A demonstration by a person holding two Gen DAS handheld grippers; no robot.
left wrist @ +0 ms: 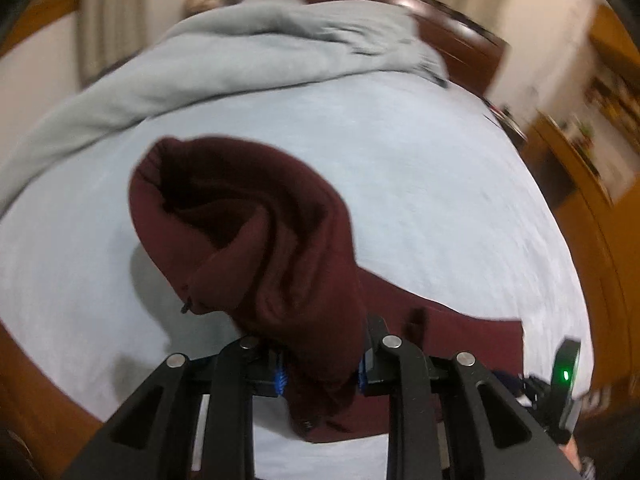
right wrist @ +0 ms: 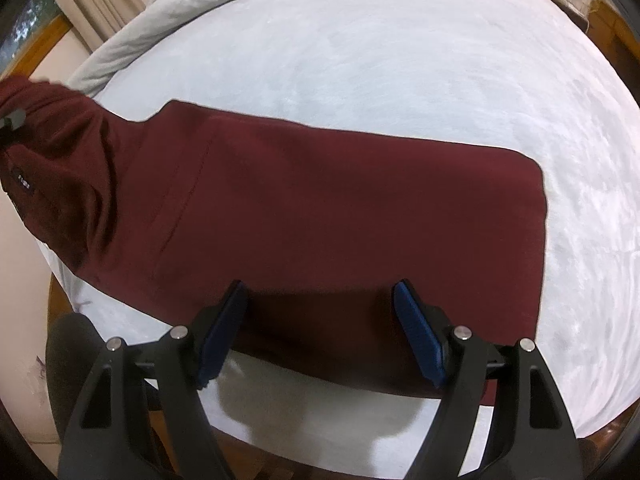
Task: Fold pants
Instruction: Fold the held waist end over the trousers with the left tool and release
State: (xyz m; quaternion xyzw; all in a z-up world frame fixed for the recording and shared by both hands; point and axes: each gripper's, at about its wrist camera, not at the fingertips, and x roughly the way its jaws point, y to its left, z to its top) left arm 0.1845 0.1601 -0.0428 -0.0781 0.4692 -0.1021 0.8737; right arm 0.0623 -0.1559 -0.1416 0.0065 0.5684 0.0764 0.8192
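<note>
Broadly, the bed fills both views, its pale sheet carrying a rumpled grey blanket along the far side and the maroon pants spread across the near part. Most of the pants lie flat on the sheet with a straight edge at the right, while one end is lifted off the bed and hangs in a twisted, drooping bunch. That droop suggests a soft, light knit with no stiffness of its own: it will likely sag wherever it is unsupported, slide easily over the sheet, and crease where it is pinched. The left gripper has its jaws closed on a thick gather of that raised end. The right gripper hovers over the near edge of the flat part, its jaws spread wide with blue pads to either side and nothing between them. A good hold for it is probably that near edge or the right corner, taking both layers together so the fold stays square.
</note>
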